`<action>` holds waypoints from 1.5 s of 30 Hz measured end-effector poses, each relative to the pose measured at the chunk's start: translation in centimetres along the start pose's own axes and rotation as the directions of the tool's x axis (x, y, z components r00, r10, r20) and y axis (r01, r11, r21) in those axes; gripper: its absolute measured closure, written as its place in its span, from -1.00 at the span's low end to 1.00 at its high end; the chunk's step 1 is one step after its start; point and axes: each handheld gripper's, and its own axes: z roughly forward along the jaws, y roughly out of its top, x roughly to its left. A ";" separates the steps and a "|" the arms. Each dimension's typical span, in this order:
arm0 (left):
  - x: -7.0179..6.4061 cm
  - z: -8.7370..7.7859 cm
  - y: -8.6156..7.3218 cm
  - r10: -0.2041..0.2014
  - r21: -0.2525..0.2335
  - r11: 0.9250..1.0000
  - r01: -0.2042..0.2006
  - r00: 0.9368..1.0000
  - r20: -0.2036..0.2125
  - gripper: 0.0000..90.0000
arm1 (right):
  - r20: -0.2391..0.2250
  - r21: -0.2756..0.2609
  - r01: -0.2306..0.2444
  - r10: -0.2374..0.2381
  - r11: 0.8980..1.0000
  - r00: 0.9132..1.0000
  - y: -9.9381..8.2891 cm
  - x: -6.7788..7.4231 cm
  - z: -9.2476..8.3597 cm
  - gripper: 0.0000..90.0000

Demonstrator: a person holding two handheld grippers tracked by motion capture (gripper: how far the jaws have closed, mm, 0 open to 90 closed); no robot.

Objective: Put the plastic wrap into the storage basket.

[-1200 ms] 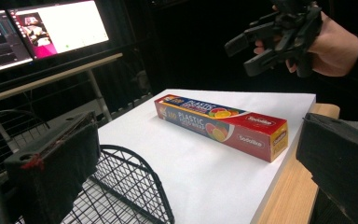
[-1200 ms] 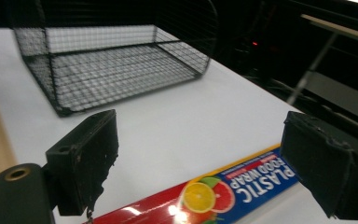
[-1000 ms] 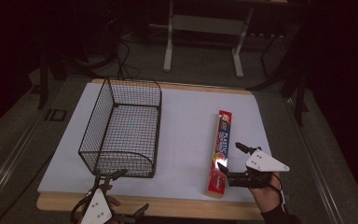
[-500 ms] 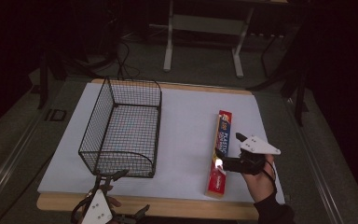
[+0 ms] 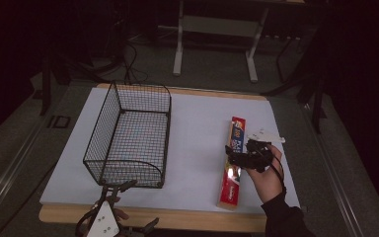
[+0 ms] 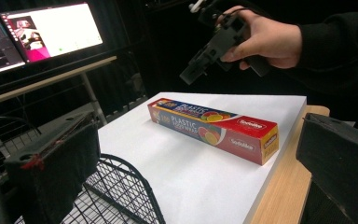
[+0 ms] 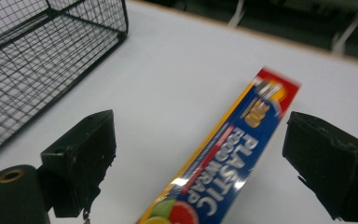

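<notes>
A long cardboard wrap box, glossy red and blue, lies flat on the white mat, right of centre. The right gripper has slid up along the box from its near end to mid-length and hangs over it, jaws just opened wide and straddling it, so a grasp looks imminent. A black wire basket, rectangular and see-through, stands empty on the left. The left gripper waits at the basket's near end, jaws apart; whether it touches the wire is unclear.
</notes>
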 end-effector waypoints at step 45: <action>-0.5 0.3 0.1 0.018 0.011 1.000 -0.018 1.000 0.008 -1.00 | 0.212 0.471 -0.406 0.346 0.784 0.914 -1.2 -2.3 10.2 -0.55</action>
